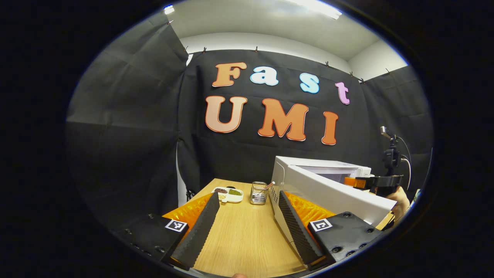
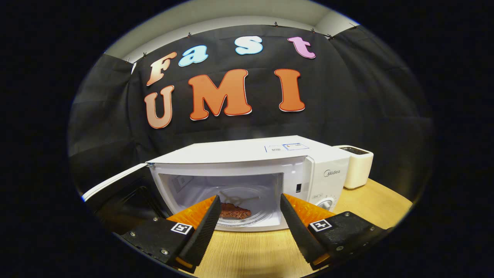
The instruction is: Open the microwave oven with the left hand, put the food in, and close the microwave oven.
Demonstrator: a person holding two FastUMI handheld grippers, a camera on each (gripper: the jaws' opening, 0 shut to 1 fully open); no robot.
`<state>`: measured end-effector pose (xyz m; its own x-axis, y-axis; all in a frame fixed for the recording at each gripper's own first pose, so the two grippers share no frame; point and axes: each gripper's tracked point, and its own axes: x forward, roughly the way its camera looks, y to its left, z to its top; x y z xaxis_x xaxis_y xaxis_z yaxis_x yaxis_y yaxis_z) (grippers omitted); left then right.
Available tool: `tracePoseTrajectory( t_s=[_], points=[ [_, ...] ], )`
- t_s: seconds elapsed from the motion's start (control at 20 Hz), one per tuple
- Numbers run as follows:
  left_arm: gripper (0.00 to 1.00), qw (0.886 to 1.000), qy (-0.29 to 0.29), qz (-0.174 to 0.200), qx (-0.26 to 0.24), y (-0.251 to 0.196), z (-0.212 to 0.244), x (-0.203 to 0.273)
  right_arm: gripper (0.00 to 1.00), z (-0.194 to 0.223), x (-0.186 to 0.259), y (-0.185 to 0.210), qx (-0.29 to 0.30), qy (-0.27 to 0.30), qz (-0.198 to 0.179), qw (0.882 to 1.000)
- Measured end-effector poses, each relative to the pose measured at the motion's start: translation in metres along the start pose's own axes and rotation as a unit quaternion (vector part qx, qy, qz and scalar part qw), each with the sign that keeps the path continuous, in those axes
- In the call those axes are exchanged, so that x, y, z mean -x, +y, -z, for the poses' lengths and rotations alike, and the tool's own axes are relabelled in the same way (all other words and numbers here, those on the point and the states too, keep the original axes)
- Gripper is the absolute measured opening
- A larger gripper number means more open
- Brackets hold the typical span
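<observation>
The white microwave (image 2: 251, 154) stands on the wooden table (image 2: 247, 251) with its door (image 2: 115, 185) swung open to the left. A reddish-brown piece of food (image 2: 234, 211) lies on the glass plate inside. My right gripper (image 2: 249, 200) is open just in front of the cavity, nothing between its fingers. In the left gripper view, my left gripper (image 1: 247, 197) is open over the table (image 1: 243, 239), beside the outer face of the open door (image 1: 332, 193). Farther right in that view, the other gripper (image 1: 380, 181) and a hand (image 1: 399, 200) show past the door's edge.
A white toaster (image 2: 357, 166) stands right of the microwave. At the table's far end sit a small white dish (image 1: 228, 194) with dark and green bits and a clear glass cup (image 1: 259, 192). Black cloth walls close in the booth.
</observation>
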<state>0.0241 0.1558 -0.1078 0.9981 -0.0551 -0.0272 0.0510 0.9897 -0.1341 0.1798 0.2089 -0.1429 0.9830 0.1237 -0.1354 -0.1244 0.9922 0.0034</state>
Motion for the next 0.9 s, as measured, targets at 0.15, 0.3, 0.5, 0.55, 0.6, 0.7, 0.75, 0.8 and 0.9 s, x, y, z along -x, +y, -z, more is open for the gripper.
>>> tracePoseTrajectory(
  t_s=[0.15,0.3,0.5,0.55,0.6,0.7,0.75,0.8,0.9],
  points=[
    [1.0,1.0,0.011,-0.017,-0.008,0.011,0.008,-0.004,0.95,-0.011,0.031,-0.031,0.013,-0.009,-0.001,1.0],
    [0.99,0.999,0.001,-0.044,-0.01,0.027,0.002,-0.002,0.95,-0.024,0.055,-0.069,0.026,-0.02,0.01,0.999],
    [0.99,0.999,0.012,-0.04,-0.007,0.024,0.016,-0.006,0.95,-0.045,0.082,-0.114,0.02,-0.038,0.024,0.999],
    [0.97,0.999,0.018,-0.036,-0.004,0.023,0.02,-0.009,0.95,-0.048,0.087,-0.126,0.019,-0.044,0.032,0.998],
    [0.98,0.999,0.02,-0.027,0.0,0.018,0.024,-0.013,0.95,-0.049,0.091,-0.135,0.016,-0.049,0.038,0.998],
    [0.98,1.0,0.011,0.015,0.0,-0.005,0.024,-0.022,0.95,-0.046,0.097,-0.15,0.01,-0.053,0.045,0.998],
    [0.96,0.999,0.014,0.032,0.002,-0.013,0.03,-0.027,0.95,-0.044,0.1,-0.158,0.003,-0.054,0.048,0.997],
    [0.97,0.999,0.018,0.045,0.003,-0.021,0.035,-0.031,0.95,-0.042,0.102,-0.164,-0.003,-0.056,0.052,0.997],
    [0.99,0.998,0.023,0.057,0.003,-0.034,0.042,-0.039,0.95,-0.039,0.105,-0.183,-0.005,-0.066,0.074,0.995]
  ],
)
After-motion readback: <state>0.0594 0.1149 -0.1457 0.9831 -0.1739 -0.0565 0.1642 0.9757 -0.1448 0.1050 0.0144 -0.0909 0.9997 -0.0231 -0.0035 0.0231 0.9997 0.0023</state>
